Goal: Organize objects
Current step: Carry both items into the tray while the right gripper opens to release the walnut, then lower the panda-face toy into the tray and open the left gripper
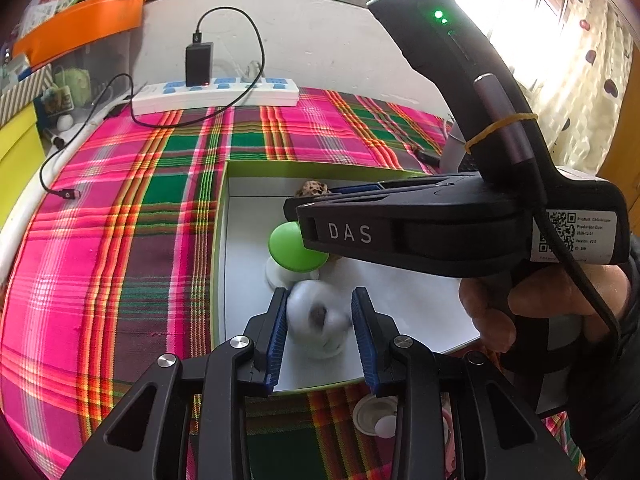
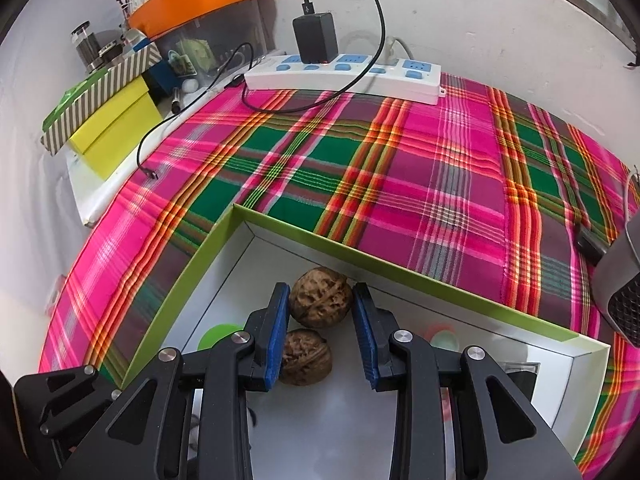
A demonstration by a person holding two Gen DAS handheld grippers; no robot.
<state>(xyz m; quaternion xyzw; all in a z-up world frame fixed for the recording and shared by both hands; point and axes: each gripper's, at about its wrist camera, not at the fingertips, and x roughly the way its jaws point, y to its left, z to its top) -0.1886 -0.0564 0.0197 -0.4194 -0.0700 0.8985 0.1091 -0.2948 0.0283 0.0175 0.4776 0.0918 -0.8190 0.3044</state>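
Both grippers hang over the green-rimmed box point(image 2: 280, 224) on the plaid cloth point(image 2: 440, 184).

The right gripper point(image 2: 320, 332) is spread wide around two walnuts point(image 2: 320, 304) on the box floor, not pinching. They look light, hard and prone to roll, so I would grip across the middle.

The left gripper point(image 1: 320, 332) is also parted, around a blurred white object point(image 1: 316, 320) I cannot identify. A green-capped piece point(image 1: 292, 246) is half hidden.

Left tool point(image 1: 320, 332) and right tool point(image 2: 320, 332) (both jaws parted), side by side.
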